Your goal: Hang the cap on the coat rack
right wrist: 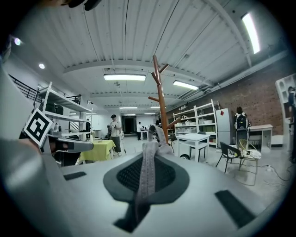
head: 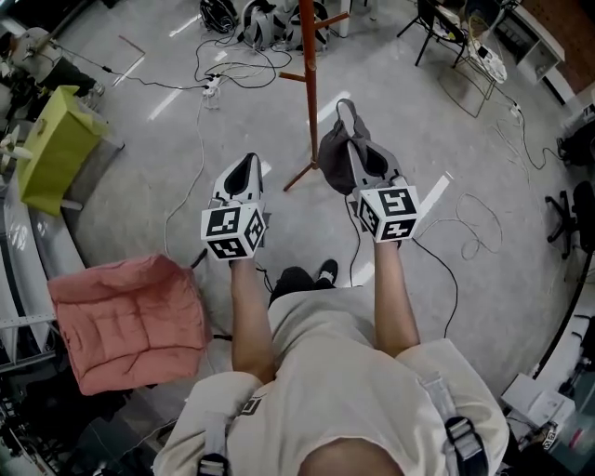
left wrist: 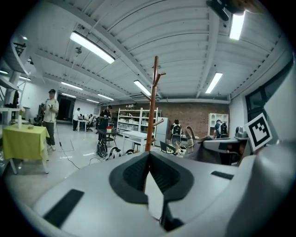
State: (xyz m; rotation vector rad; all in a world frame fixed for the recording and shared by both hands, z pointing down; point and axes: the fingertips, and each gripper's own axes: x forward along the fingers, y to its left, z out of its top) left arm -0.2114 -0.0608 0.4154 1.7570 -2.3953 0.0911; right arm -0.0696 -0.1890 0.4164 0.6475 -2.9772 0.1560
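The brown wooden coat rack (head: 308,84) stands on the grey floor just ahead of both grippers, its foot spreading between them. My right gripper (head: 351,139) is shut on the grey cap (head: 333,153), which hangs at its tip close to the right of the pole, its strap looping upward. In the right gripper view the cap's strap (right wrist: 147,178) runs along the closed jaws, with the rack (right wrist: 161,102) behind. My left gripper (head: 246,160) is held level to the left of the rack's foot, jaws together and holding nothing. The left gripper view shows the rack (left wrist: 151,106) straight ahead.
A pink cushioned seat (head: 130,316) sits at the lower left and a yellow-green table (head: 56,144) at the far left. Cables and a power strip (head: 212,88) lie on the floor beyond the rack. A black chair (head: 437,23) stands at the back right.
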